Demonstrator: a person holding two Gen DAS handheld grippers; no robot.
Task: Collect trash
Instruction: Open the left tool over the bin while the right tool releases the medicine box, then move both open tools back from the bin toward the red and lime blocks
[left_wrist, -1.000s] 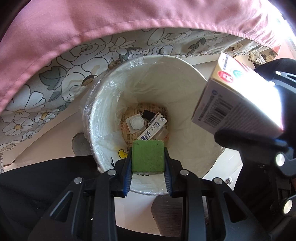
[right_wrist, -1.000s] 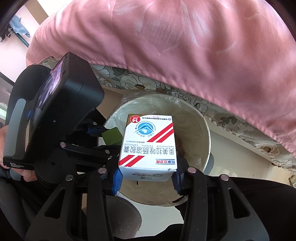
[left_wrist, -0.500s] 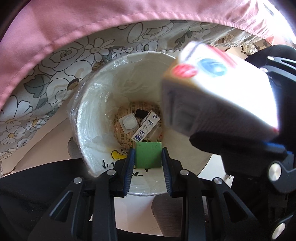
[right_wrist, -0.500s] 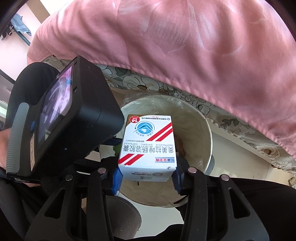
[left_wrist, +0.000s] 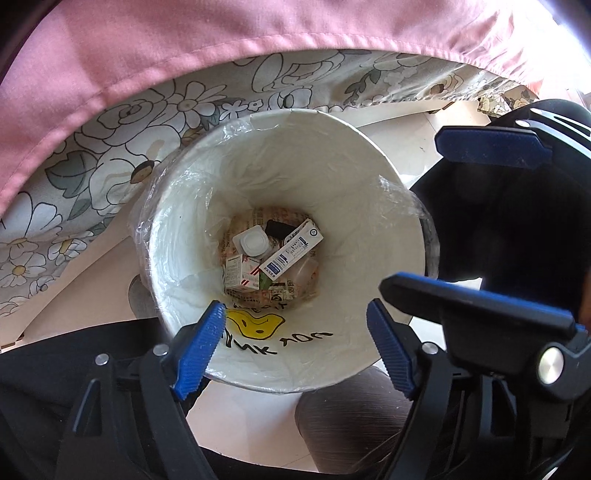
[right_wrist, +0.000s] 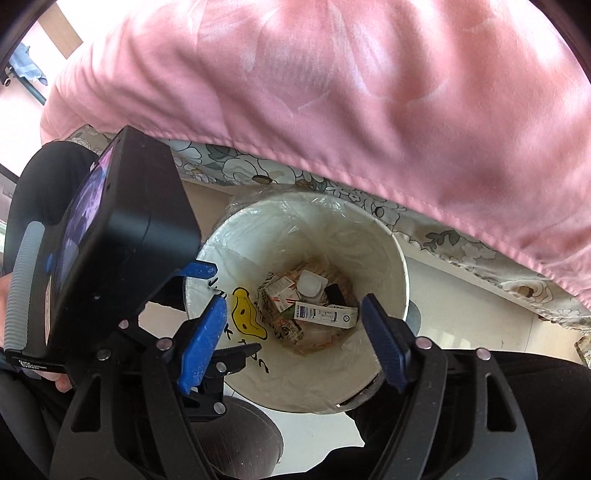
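Note:
A white trash bin (left_wrist: 369, 206) lined with clear plastic stands on the floor, also in the right wrist view (right_wrist: 388, 254). At its bottom lie the red-and-white medicine box (left_wrist: 240, 273) (right_wrist: 282, 293), a long white-and-blue box (left_wrist: 291, 253) (right_wrist: 325, 314), a white round-lidded item (left_wrist: 255, 242) (right_wrist: 310, 284), and a bit of the green block (left_wrist: 265, 283). My left gripper (left_wrist: 295, 347) is open and empty above the bin's near rim. My right gripper (right_wrist: 293, 343) is open and empty above the bin; its fingers (left_wrist: 491, 147) show in the left wrist view.
A pink blanket (right_wrist: 369, 92) over a floral bed sheet (left_wrist: 110, 147) overhangs the far side of the bin. Pale floor (right_wrist: 461, 314) surrounds it. A yellow smiley (left_wrist: 255, 323) marks the bin's inner wall. The left gripper's black body (right_wrist: 110, 240) is at the right gripper's left.
Both grippers have opened. The green block left the left gripper and the red-and-white medicine box left the right gripper; both now lie at the bottom of the bin.

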